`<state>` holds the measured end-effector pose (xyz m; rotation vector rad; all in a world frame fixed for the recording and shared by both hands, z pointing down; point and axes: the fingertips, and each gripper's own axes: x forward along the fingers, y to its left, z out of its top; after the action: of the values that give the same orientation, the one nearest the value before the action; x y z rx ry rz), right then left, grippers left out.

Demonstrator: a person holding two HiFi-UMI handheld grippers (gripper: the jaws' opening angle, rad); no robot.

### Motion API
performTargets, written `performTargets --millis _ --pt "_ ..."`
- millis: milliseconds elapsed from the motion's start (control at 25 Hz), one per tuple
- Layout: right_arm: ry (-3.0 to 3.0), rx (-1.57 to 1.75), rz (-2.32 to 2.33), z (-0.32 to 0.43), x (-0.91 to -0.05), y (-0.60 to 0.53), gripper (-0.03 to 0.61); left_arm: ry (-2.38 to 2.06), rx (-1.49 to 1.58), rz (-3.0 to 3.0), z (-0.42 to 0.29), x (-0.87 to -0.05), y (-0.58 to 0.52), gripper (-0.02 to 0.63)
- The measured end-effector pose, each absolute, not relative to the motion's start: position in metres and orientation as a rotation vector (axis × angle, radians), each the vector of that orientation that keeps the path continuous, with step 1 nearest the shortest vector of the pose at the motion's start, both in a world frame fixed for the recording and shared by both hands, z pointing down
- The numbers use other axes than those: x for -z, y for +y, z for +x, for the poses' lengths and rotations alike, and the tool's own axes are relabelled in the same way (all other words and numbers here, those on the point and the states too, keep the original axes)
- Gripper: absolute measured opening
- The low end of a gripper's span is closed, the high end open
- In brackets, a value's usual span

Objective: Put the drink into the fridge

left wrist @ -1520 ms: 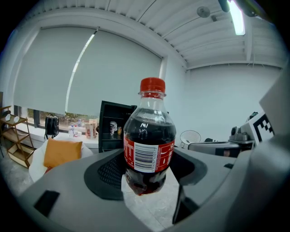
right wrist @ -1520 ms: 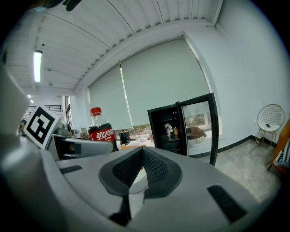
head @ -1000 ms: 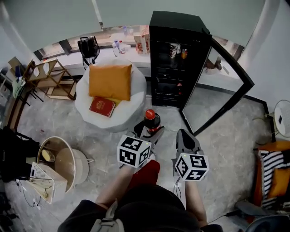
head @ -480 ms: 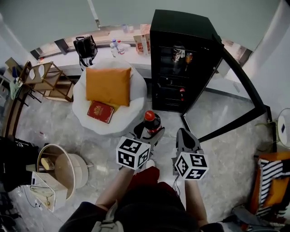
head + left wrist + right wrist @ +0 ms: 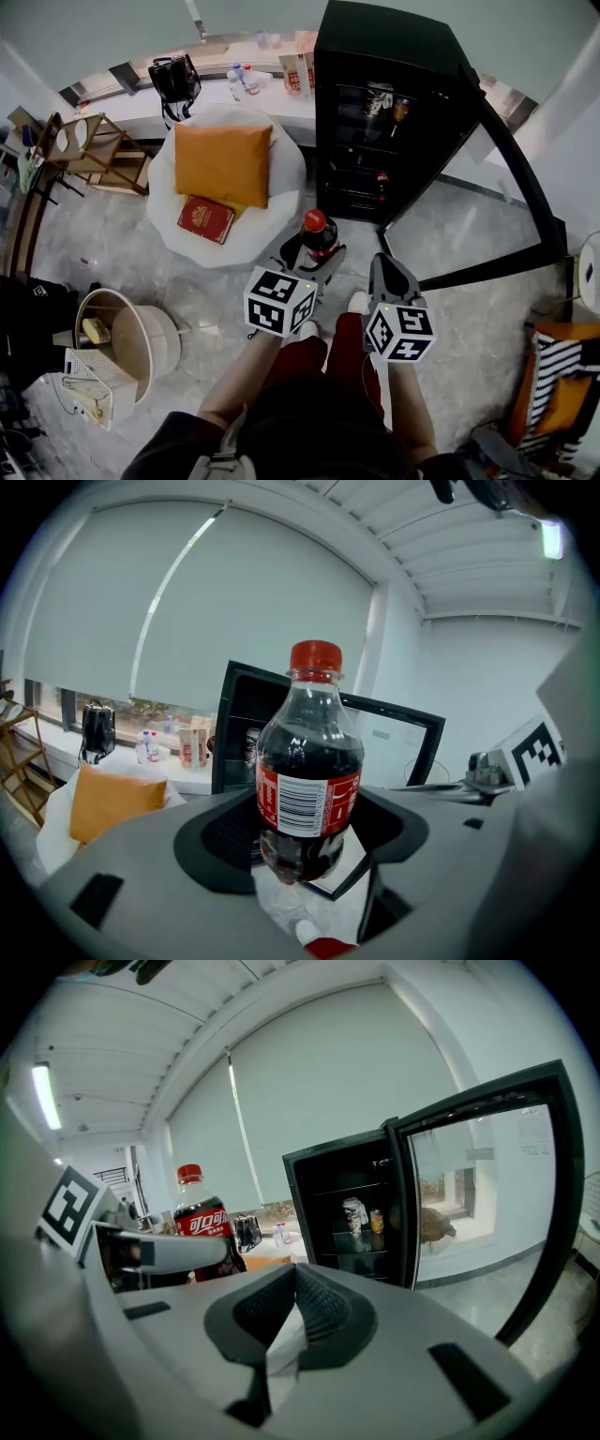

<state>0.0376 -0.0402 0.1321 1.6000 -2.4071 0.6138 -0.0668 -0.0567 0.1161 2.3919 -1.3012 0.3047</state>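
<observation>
Fingers [image 5: 211, 836] of the left gripper [image 5: 317, 253] clamp the upright cola bottle [image 5: 309, 780], near the fridge [image 5: 394, 56], before its open front. The right gripper [image 5: 386, 264], toward the fridge's door [image 5: 525, 197] side, has its fingers pressed together, empty. That door stands wide open.

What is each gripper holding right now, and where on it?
The left gripper is shut on the bottle, clamping it around its lower body, with the cap up. The right gripper is shut and holds nothing.
</observation>
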Motion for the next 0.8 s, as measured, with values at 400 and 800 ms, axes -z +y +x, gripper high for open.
performTargets --millis 400,800 --pt "-2.395 -0.643 1.510 0.061 -0.164 -0.119 0.017 -1.353 -0.257 2.333 -0.047 -0.153 -0.135 0.313" --pt "-2.367 -0.657 1.433 0.077 -0.241 -0.185 0.017 -1.399 -0.259 2.325 -0.032 -0.232 -0.217 0.313"
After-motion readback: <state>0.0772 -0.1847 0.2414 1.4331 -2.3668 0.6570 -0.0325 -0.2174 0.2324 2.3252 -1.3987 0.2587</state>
